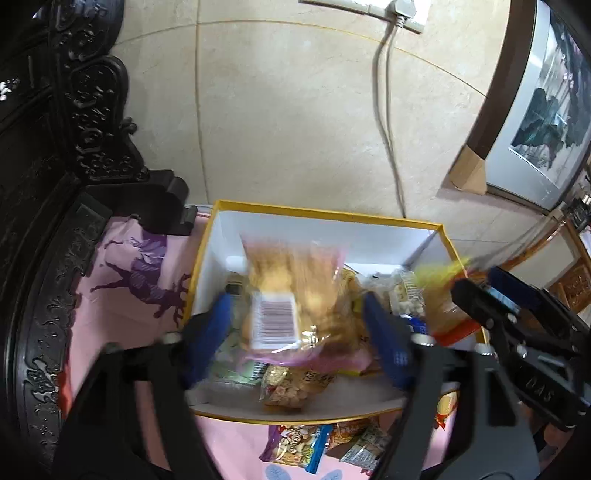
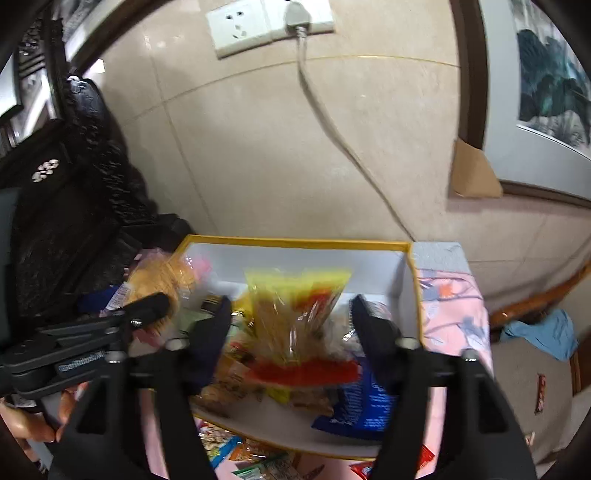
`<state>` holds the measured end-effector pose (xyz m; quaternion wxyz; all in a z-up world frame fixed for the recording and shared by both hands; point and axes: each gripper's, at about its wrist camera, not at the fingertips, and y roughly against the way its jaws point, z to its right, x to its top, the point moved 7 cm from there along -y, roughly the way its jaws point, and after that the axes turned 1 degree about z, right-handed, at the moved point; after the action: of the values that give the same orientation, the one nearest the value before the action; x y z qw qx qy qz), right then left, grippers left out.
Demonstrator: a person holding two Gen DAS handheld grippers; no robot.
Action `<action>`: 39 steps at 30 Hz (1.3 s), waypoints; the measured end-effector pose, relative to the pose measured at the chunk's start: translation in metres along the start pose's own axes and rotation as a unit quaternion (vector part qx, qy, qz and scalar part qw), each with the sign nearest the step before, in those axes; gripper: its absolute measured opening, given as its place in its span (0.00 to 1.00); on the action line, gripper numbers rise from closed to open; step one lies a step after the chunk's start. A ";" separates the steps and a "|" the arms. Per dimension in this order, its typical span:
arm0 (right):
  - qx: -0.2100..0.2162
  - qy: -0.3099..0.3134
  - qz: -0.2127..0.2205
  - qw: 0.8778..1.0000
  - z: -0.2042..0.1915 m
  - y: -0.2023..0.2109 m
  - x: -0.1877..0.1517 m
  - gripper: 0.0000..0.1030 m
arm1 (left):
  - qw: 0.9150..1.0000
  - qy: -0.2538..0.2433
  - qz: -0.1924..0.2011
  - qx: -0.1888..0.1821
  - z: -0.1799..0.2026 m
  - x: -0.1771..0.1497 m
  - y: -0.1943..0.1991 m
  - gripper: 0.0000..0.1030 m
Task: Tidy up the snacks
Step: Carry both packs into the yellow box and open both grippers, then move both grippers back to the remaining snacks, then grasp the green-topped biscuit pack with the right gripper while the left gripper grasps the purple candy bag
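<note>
A white box with a yellow rim (image 1: 325, 212) (image 2: 295, 243) stands on a pink cloth and holds several snack packs. My left gripper (image 1: 297, 306) is open over the box. A clear bag with a barcode label (image 1: 288, 295), blurred, hangs between its blue fingers (image 1: 218, 321), touching neither. My right gripper (image 2: 290, 317) is open over the box too. A yellow and red bag (image 2: 295, 317), blurred, lies between its fingers (image 2: 369, 325), clear of both. That bag and the right gripper also show at the right of the left wrist view (image 1: 491, 295).
Loose snack packs (image 1: 295, 446) (image 2: 236, 450) lie on the pink cloth (image 1: 122, 306) in front of the box. Dark carved furniture (image 1: 55, 147) stands to the left. A tiled wall with a cable (image 1: 384, 110) and a socket (image 2: 240, 29) is behind, with a framed picture (image 1: 535, 110) to the right.
</note>
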<state>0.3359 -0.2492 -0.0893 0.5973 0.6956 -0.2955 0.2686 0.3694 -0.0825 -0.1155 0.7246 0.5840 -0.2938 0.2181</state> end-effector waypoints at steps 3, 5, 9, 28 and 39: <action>-0.003 0.009 0.007 1.000 0.000 0.007 -0.001 0.70 | 1.000 -0.002 0.017 0.012 -0.002 0.004 0.009 0.87; -0.001 0.011 0.006 1.000 0.000 0.011 -0.002 0.70 | 1.000 -0.003 0.017 0.010 -0.001 0.004 0.013 0.87; 0.000 0.016 0.012 1.000 0.009 0.029 -0.009 0.70 | 1.000 0.002 0.022 0.008 -0.005 0.000 0.026 0.89; 0.081 0.150 -0.164 0.972 -0.021 0.002 -0.193 0.70 | 0.996 -0.039 -0.080 0.009 -0.038 -0.164 0.033 0.90; 0.103 0.189 -0.214 0.953 -0.036 -0.059 -0.216 0.70 | 0.993 -0.035 -0.113 0.009 -0.049 -0.192 0.033 0.90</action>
<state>0.2311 -0.1874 -0.2805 0.6110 0.7368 0.0077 0.2894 0.2151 -0.0221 -0.2300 0.7289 0.6268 -0.2493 0.1171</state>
